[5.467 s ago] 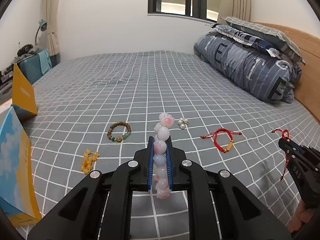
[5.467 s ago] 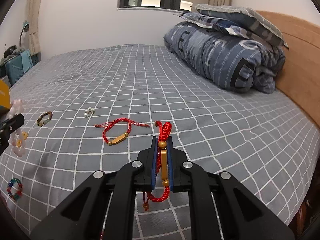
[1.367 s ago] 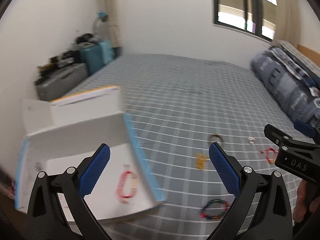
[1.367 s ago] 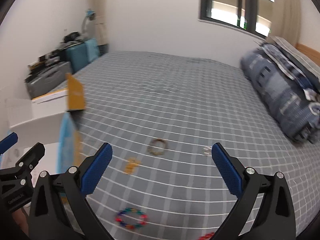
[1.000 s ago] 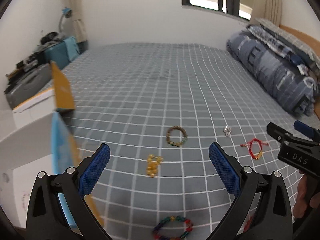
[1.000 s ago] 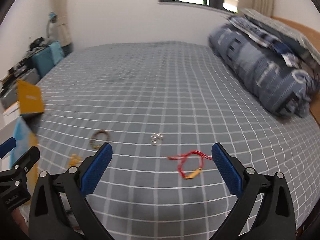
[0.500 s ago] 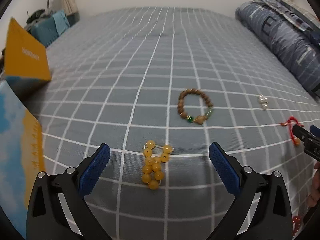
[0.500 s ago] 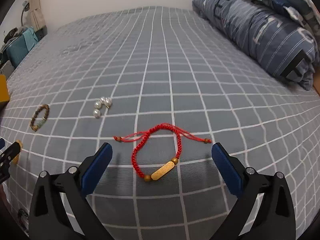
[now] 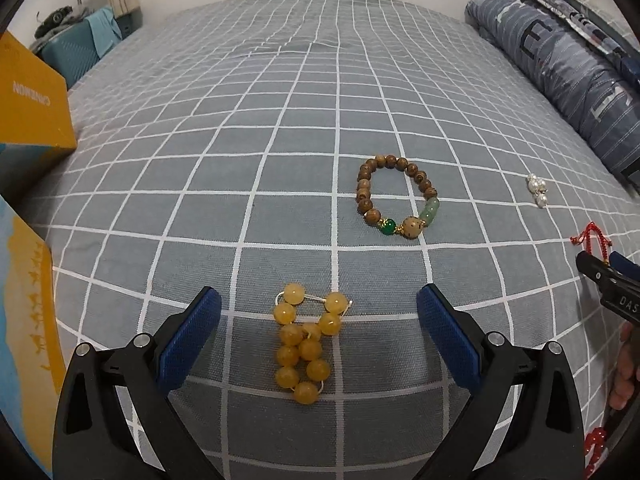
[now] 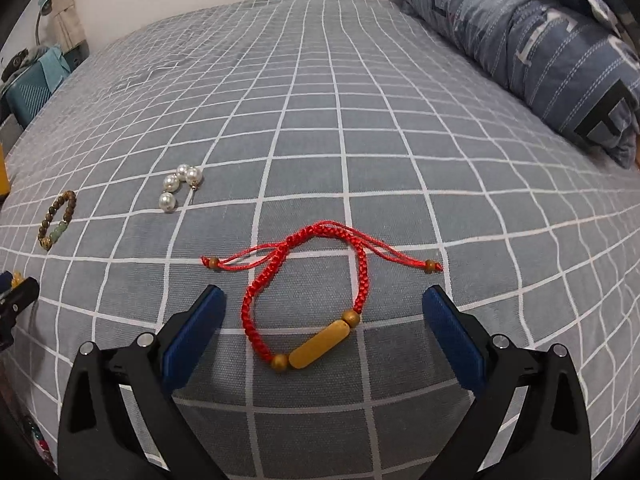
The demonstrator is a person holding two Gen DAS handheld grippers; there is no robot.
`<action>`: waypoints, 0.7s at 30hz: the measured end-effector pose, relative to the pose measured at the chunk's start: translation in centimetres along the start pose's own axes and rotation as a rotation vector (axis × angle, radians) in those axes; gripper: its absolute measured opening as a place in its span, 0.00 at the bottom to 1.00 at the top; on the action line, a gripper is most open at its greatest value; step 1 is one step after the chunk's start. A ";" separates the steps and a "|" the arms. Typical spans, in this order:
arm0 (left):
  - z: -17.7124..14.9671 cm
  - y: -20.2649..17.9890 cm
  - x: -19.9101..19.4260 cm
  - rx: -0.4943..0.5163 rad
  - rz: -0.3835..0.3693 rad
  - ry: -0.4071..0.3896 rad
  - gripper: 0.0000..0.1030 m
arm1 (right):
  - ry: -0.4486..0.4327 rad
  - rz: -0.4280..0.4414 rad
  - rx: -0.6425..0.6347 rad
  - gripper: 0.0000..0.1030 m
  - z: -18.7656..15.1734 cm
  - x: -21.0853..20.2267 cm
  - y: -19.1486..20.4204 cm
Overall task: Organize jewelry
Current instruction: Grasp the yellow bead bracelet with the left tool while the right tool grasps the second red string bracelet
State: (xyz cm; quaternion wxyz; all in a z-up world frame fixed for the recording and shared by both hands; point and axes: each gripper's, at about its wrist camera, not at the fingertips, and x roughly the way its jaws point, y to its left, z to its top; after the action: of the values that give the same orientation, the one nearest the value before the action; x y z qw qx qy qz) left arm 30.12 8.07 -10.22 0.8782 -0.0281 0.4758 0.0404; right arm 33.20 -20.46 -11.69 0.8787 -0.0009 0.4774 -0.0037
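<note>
My left gripper (image 9: pixel 318 336) is open, low over the grey checked bed, with a yellow bead bracelet (image 9: pixel 306 346) lying bunched between its blue pads. A brown wooden bead bracelet (image 9: pixel 394 202) with green beads lies just beyond it, and pearl earrings (image 9: pixel 537 189) lie farther right. My right gripper (image 10: pixel 323 332) is open around a red braided cord bracelet (image 10: pixel 308 296) with a gold bar. The pearl earrings (image 10: pixel 178 186) and the brown bracelet (image 10: pixel 58 220) also show in the right wrist view, to the left.
An open yellow and blue box (image 9: pixel 28 276) stands at the left edge of the bed. A folded blue duvet (image 10: pixel 532 44) lies at the right. A multicoloured bracelet (image 10: pixel 36 436) lies at the lower left in the right wrist view.
Both grippers have dropped lower and moved forward over the bed. The yellow bracelet now lies between the left pads and the red cord bracelet between the right pads.
</note>
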 end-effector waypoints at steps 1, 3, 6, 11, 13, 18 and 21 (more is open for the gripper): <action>0.1 0.0 0.1 0.002 0.004 0.002 0.92 | 0.008 0.003 0.001 0.89 0.0 0.1 0.0; 0.1 -0.1 0.1 0.003 0.018 0.008 0.89 | 0.016 0.007 -0.007 0.85 0.0 0.0 0.2; 0.1 0.1 -0.1 -0.017 0.015 0.014 0.80 | 0.020 0.011 -0.020 0.75 0.1 -0.2 0.4; 0.1 0.6 -0.4 -0.024 0.027 0.014 0.57 | 0.015 0.005 -0.047 0.58 0.0 -0.4 0.9; 0.1 0.5 -0.6 -0.016 0.028 0.013 0.50 | 0.015 0.006 -0.057 0.47 0.1 -0.5 1.0; -0.1 0.1 -0.7 0.002 0.020 0.014 0.32 | 0.011 0.000 -0.088 0.29 0.0 -0.6 1.8; -0.1 0.2 -0.9 -0.004 0.001 0.014 0.14 | 0.007 -0.010 -0.090 0.10 0.1 -0.8 1.8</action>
State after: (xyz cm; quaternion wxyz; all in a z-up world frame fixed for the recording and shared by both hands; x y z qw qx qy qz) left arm 29.52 8.23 -9.55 0.8747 -0.0301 0.4820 0.0415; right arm 32.87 -18.69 -10.96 0.8760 -0.0427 0.4802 0.0131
